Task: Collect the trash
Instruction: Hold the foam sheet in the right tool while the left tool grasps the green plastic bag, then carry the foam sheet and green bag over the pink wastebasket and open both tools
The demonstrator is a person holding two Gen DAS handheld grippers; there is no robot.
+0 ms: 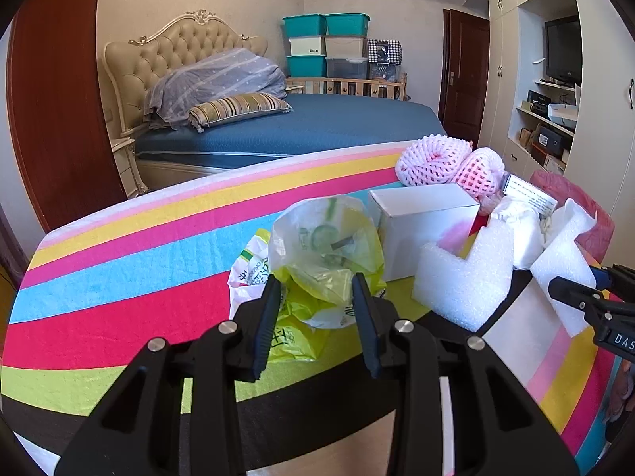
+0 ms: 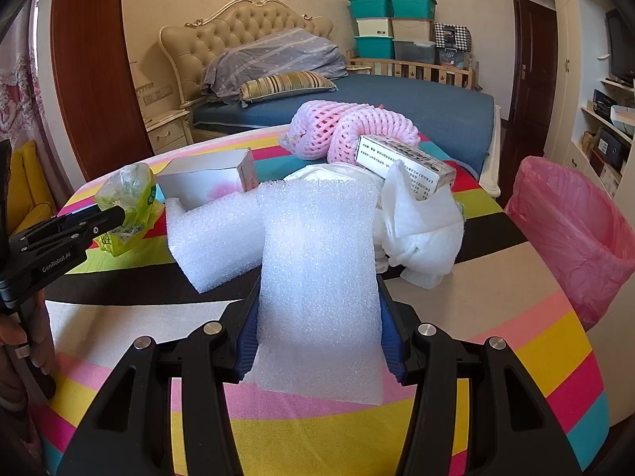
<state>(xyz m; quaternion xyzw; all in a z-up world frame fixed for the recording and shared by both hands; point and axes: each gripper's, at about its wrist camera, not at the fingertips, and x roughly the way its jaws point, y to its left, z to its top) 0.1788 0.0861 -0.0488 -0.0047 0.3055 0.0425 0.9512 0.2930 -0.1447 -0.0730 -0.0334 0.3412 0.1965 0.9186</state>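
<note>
Left tool point(image 1: 315, 289): black plastic linkage arms, silver round screws, dark-blue ribbed pads; white "GenRobot.AI" lettering. Right tool point(image 2: 317, 277): same build.

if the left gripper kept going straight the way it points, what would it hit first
The left gripper is shut on the yellow-green plastic bag. Beyond that, probably the white box just behind and to the right, though depth is hard to judge.

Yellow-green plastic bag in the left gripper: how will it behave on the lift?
Likely floppy: the yellow-green plastic bag is thin and crumpled, so it should sag below the left gripper. Probably very light, since it looks mostly empty. Film looks glossy, so it may slip; the pinch seems to catch only some folds, with loose film trailing on the striped cloth.
</note>
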